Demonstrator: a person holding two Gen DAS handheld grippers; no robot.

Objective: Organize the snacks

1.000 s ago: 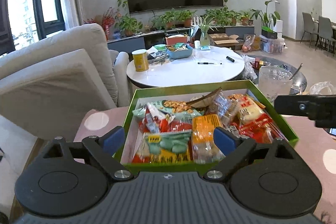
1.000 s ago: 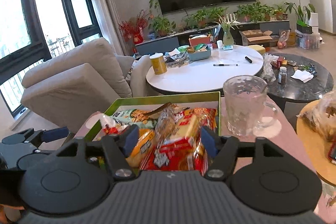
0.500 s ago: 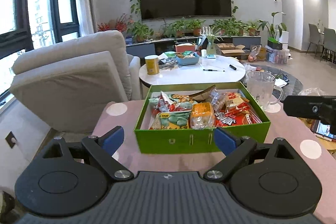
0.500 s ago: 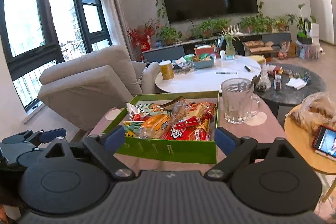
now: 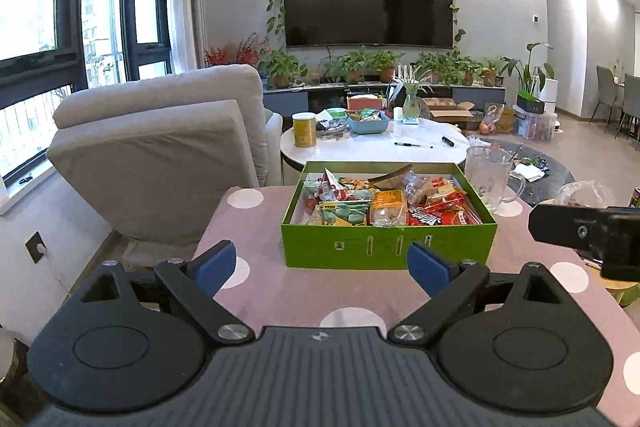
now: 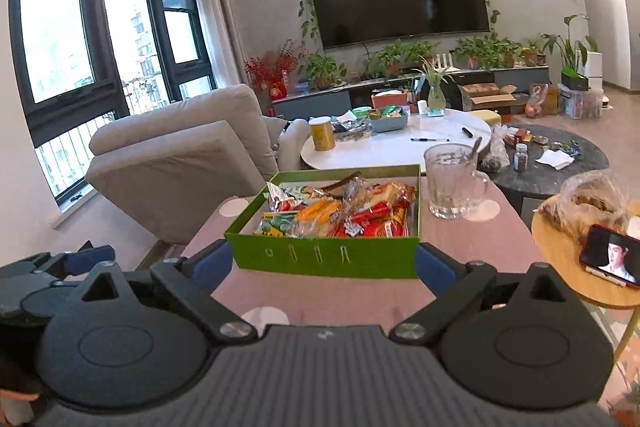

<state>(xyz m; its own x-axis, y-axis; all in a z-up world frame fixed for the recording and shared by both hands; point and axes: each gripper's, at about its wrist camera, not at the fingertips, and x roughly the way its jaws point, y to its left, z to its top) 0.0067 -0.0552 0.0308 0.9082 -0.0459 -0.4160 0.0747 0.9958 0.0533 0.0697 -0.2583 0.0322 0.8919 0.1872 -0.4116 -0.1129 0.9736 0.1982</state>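
Observation:
A green box full of several snack packets stands on a pink dotted table. My left gripper hangs over the near part of the table, short of the box; its jaws are opening and hold nothing. My right gripper is open and empty, its blue pads level with the box's near wall and apart from it. The left gripper shows at the lower left of the right wrist view. The right one pokes in at the right edge of the left wrist view.
A glass mug stands just right of the box. A small yellow side table carries a phone and a plastic bag. Behind are a white round table, a beige armchair and a dark round table.
Both grippers have pulled back from above the snacks, so the whole box now lies ahead of them. The left jaws stand slightly wider.

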